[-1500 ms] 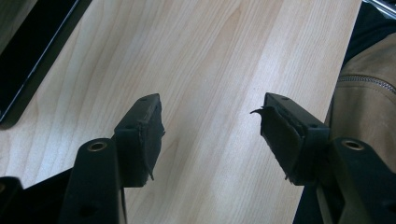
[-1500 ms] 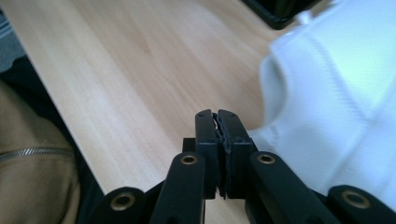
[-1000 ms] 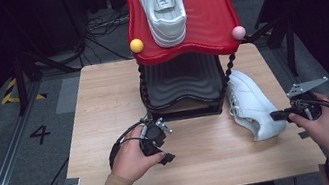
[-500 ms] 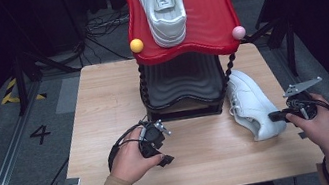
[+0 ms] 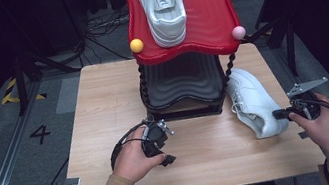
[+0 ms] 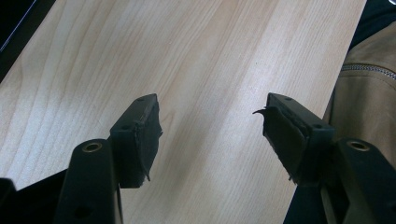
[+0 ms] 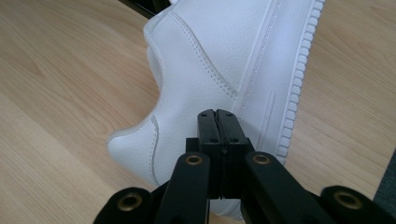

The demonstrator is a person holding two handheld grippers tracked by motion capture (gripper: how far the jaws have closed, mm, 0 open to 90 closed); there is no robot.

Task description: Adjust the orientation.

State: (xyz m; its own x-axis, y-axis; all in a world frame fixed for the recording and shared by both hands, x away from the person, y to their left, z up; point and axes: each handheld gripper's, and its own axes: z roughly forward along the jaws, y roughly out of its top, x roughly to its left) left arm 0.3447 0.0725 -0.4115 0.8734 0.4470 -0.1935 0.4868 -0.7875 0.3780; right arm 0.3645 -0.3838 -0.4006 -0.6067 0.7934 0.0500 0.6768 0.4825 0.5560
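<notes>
One white shoe [image 5: 162, 6] lies on the red wavy top shelf [image 5: 211, 19] of a rack. A second white shoe [image 5: 253, 102] rests on its side on the wooden table [image 5: 102, 98], right of the rack. My right gripper [image 5: 278, 114] is at this shoe's heel end. In the right gripper view its jaws are shut together with nothing between them, and the right gripper [image 7: 217, 115] tips touch or nearly touch the white shoe [image 7: 210, 60]. My left gripper [image 5: 163, 152] is held low over the table in front of the rack. In its own view the left gripper [image 6: 210, 126] is open over bare wood.
The rack's black wavy lower shelf [image 5: 181, 84] stands at the table's middle back, with twisted black posts, a yellow ball [image 5: 136, 45] and a pink ball [image 5: 238, 32] at the red shelf's corners. A tan sleeve [image 6: 364, 88] lies beside the left gripper. Cables trail over the floor behind.
My right gripper has crept a little left toward the shoe's heel. The left hand and gripper have barely moved.
</notes>
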